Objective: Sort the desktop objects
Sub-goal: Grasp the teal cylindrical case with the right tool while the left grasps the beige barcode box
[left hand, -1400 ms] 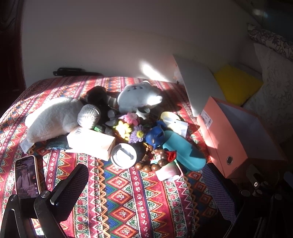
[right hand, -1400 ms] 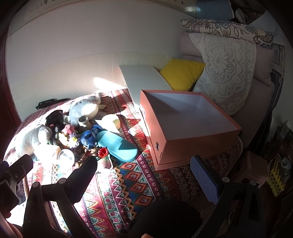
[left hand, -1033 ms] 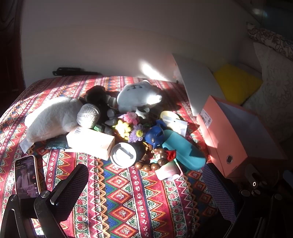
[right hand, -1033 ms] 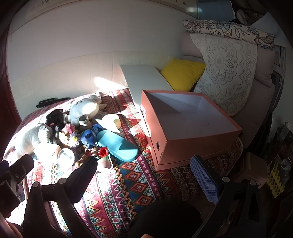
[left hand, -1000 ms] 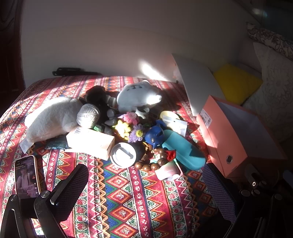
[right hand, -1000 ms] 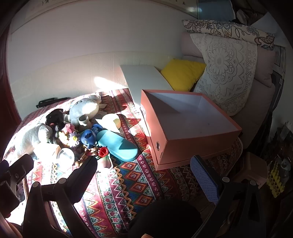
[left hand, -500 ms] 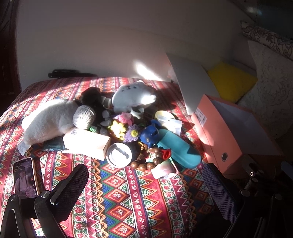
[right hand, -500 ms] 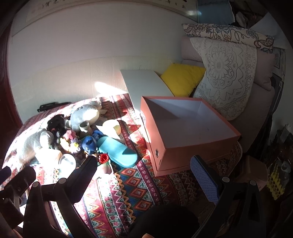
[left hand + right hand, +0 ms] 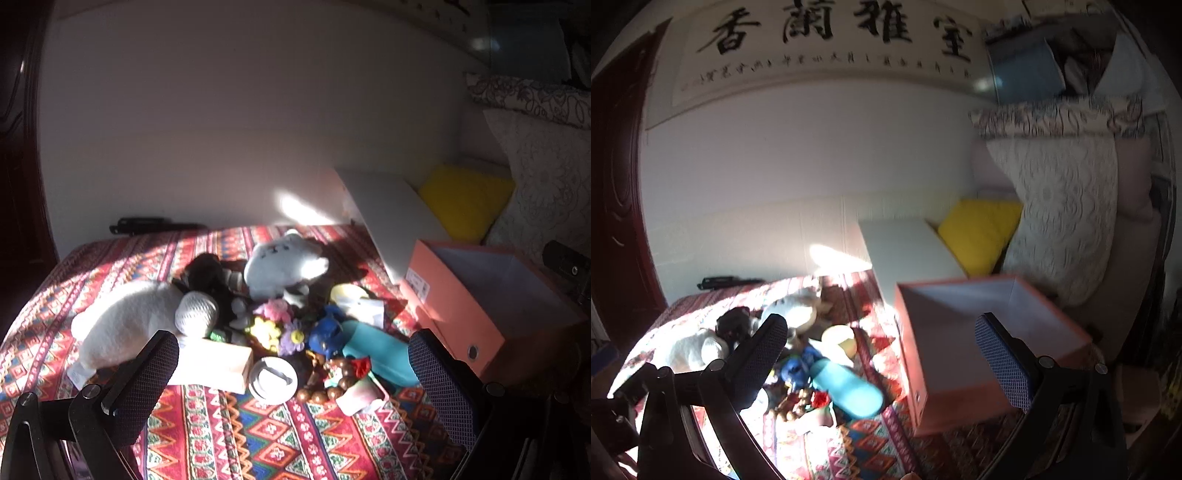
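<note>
A heap of plush toys (image 9: 284, 264), crochet flowers (image 9: 275, 328), beads (image 9: 321, 395) and a teal case (image 9: 376, 354) lies beside an open orange box (image 9: 491, 314).

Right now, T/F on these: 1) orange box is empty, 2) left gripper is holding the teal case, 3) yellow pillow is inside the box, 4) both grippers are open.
1) True as far as visible: the orange box shows only bare interior.
2) False: the left gripper is open and empty; the teal case lies on the patterned cloth.
3) False: the yellow pillow sits behind the box.
4) True: the right gripper is open too.
</note>
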### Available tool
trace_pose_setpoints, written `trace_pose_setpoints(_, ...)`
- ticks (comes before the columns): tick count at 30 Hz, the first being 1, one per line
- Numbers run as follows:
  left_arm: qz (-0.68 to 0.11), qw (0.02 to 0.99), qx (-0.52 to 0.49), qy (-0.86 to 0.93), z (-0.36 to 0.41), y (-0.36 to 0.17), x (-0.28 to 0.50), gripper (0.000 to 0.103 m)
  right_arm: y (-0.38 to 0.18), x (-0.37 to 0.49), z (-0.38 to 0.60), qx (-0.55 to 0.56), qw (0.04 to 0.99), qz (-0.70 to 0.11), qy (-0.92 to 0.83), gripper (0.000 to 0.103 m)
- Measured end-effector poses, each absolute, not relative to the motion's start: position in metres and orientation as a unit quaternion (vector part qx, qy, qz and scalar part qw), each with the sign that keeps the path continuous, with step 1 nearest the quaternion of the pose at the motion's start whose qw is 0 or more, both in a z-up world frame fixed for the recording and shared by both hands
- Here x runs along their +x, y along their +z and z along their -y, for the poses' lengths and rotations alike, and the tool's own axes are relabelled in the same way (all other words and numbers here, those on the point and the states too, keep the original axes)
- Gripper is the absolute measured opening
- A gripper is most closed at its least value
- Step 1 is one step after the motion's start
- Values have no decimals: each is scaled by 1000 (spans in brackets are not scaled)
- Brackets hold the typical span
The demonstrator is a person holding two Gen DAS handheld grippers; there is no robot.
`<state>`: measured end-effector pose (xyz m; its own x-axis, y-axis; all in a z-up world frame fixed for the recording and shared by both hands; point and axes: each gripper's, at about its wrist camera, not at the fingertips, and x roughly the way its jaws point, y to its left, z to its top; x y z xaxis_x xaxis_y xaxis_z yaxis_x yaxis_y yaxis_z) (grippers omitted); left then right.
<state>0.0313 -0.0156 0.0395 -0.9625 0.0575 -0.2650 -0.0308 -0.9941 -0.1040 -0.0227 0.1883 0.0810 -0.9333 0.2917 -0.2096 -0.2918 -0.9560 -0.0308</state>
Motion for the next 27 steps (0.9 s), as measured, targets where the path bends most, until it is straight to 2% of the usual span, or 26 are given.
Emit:
trace_pose_setpoints(2,57,-12,-127,990,24,29,32,103,68,-31,-190,-128,135,-5,982,103)
trace_pose_setpoints(4,55,-23,-233,971,28,-3,6,103,48,-43,-192,-167,119,-13,979,103)
trace_pose_setpoints(6,95,36,-345,933,33,-46,-22,102,27,-55,-194,-205,102,-22,973,103)
trace_pose_setpoints(9,121,21,-431,894,38,-86,-43,102,-4,-73,-196,-261,77,-34,962,103)
trace_pose_setpoints(15,45,-42,-408,911,52,-69,-74,102,-61,-110,-199,-363,26,-57,930,103)
trace_pose_setpoints(20,-19,-110,-389,915,78,-65,-115,102,-69,-144,-182,-355,-30,-69,932,103)
trace_pose_setpoints(23,-23,-116,-384,916,92,-76,-120,102,-86,-162,-179,-362,-43,-76,928,103)
trace_pose_setpoints(27,7,-71,-421,904,94,-105,-121,102,-113,-185,-179,-407,-30,-53,911,99)
